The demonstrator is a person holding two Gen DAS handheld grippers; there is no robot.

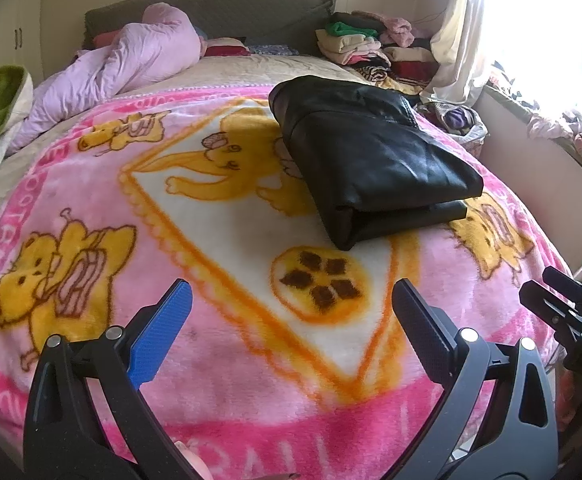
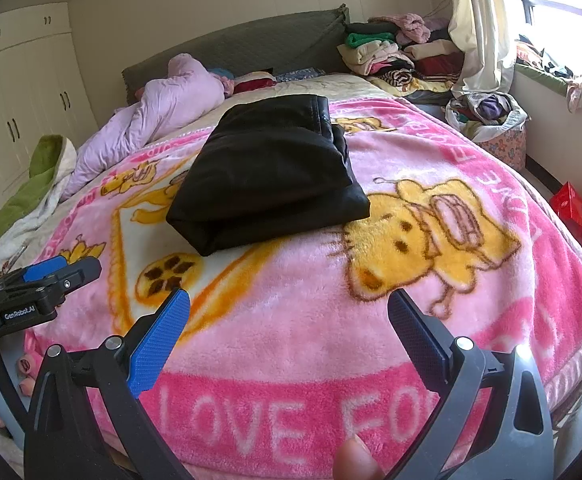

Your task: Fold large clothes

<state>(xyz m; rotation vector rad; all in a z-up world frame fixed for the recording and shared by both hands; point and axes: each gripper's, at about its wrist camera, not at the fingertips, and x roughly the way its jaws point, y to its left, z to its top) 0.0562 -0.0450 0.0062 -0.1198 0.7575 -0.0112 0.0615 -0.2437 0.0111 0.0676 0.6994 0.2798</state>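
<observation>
The left gripper (image 1: 291, 312) and right gripper (image 2: 289, 314) both gape wide and empty low in frame above the pink blanket (image 2: 391, 168); the black garment (image 2: 269, 172) lies folded at mid-frame, apart from both; judged finished, so only square its edges gently, without tugging layers loose.

This is a lived-in bedroom: ahead of the claws lies a bed under a pink fleece blanket (image 2: 431, 184) printed with yellow cartoon bears, ending at a padded grey-green headboard (image 2: 251, 44). Off to the left beyond it stand cream built-in wardrobes (image 2: 23, 96) and a rumpled lilac duvet (image 2: 163, 112). Far right, stacked folded clothes (image 2: 387, 56) sit beside a curtained, sunlit window (image 2: 551, 4).
</observation>
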